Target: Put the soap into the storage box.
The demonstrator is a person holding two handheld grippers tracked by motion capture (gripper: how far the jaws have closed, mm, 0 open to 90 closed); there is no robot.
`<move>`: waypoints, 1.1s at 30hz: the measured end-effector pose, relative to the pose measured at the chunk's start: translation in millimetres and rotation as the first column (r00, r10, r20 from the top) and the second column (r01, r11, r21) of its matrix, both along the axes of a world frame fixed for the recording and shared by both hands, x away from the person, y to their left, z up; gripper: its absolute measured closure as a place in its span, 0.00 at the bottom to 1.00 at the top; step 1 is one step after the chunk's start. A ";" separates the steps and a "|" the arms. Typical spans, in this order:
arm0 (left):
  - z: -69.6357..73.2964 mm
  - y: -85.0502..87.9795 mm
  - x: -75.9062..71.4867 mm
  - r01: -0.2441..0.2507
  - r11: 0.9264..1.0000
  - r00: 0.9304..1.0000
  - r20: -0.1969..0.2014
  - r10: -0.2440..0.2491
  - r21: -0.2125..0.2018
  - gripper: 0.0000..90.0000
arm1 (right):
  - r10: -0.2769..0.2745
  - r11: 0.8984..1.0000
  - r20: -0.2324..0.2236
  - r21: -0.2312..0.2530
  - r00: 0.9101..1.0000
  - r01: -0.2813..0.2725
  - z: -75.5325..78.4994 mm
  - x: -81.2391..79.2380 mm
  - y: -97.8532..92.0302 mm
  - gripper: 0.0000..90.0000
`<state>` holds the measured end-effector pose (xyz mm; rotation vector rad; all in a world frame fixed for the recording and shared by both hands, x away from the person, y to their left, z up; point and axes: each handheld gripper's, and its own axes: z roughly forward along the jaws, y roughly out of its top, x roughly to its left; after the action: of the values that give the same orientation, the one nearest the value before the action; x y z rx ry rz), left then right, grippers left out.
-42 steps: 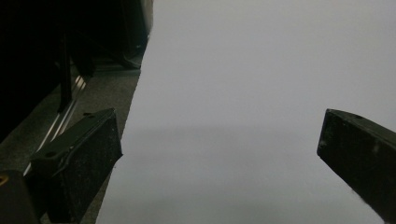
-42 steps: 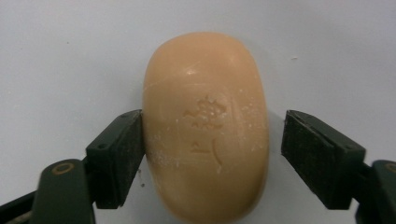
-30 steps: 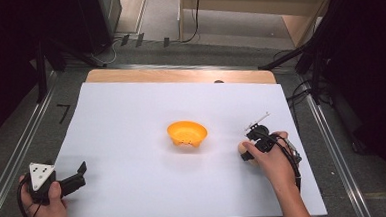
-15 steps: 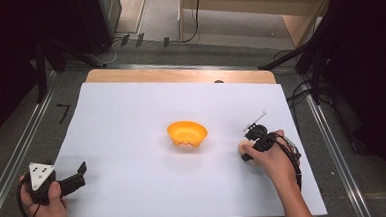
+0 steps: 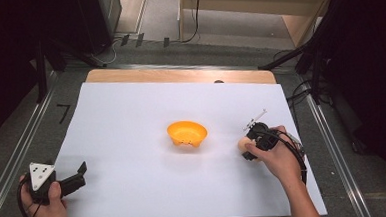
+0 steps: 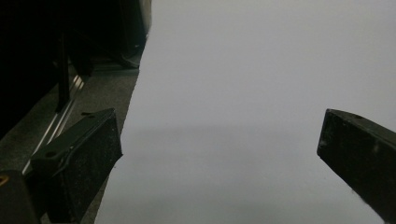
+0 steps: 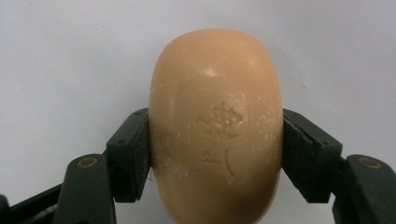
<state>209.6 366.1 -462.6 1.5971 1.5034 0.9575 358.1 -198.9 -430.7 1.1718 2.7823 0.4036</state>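
Note:
A tan oval bar of soap (image 7: 215, 123) with a stamped mark lies on the white sheet, and both jaws of my right gripper (image 7: 215, 154) press against its sides. In the high view that gripper (image 5: 250, 148) is right of centre, pointing down over the soap (image 5: 243, 144). An orange bowl (image 5: 187, 133) stands in the middle of the sheet, a short way left of the soap. My left gripper (image 5: 79, 174) rests at the front left corner, jaws wide apart with nothing between them; the left gripper view has its fingers (image 6: 79, 158) over the sheet's left edge.
The white sheet (image 5: 131, 116) covers most of the wooden table (image 5: 179, 75). Metal rails (image 5: 13, 163) run along both sides of the table. Dark stands and cables sit beyond the far right corner.
The right hand and gripper shifted slightly lower over the soap. The left gripper and the bowl kept their places.

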 end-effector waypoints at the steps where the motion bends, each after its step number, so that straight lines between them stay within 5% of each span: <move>1: 0.0 0.0 0.0 -0.001 1.000 1.000 0.000 0.001 0.000 0.00 | 0.000 1.000 0.000 0.000 1.000 0.000 0.0 0.0 0.0 0.36; 9: -0.2 -0.8 0.1 0.000 1.000 1.000 0.002 0.000 0.006 0.00 | 0.098 0.994 0.037 0.037 0.995 -0.099 14.5 7.4 11.4 0.36; 13: -0.1 -0.5 0.1 0.000 1.000 1.000 0.000 0.000 0.002 0.00 | 0.154 0.988 0.053 0.013 0.987 -0.155 20.6 11.9 20.0 0.36; 23: -0.1 -0.5 0.2 0.001 1.000 1.000 0.000 -0.001 0.001 0.00 | 0.278 0.960 0.090 -0.023 0.956 -0.277 33.1 21.0 41.2 0.36; 24: -0.1 -0.5 0.2 0.001 1.000 1.000 0.000 -0.001 0.001 0.00 | 0.309 0.951 0.102 -0.022 0.946 -0.308 35.1 22.5 45.7 0.36; 28: -0.1 -0.2 0.1 0.002 1.000 1.000 0.000 -0.002 0.000 0.00 | 0.346 0.938 0.118 -0.031 0.931 -0.345 39.1 24.8 51.1 0.36; 29: -0.1 -0.2 0.1 0.002 1.000 1.000 0.000 -0.002 0.000 0.00 | 0.373 0.927 0.139 -0.025 0.917 -0.374 41.8 27.6 53.4 0.36; 33: -0.1 -0.2 0.1 0.002 1.000 1.000 0.000 -0.002 0.000 0.00 | 0.391 0.920 0.135 -0.034 0.910 -0.390 46.4 29.1 59.1 0.36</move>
<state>209.7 365.9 -462.7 1.5987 1.5014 0.9560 387.1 -139.8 -384.3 0.5477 2.8792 0.4862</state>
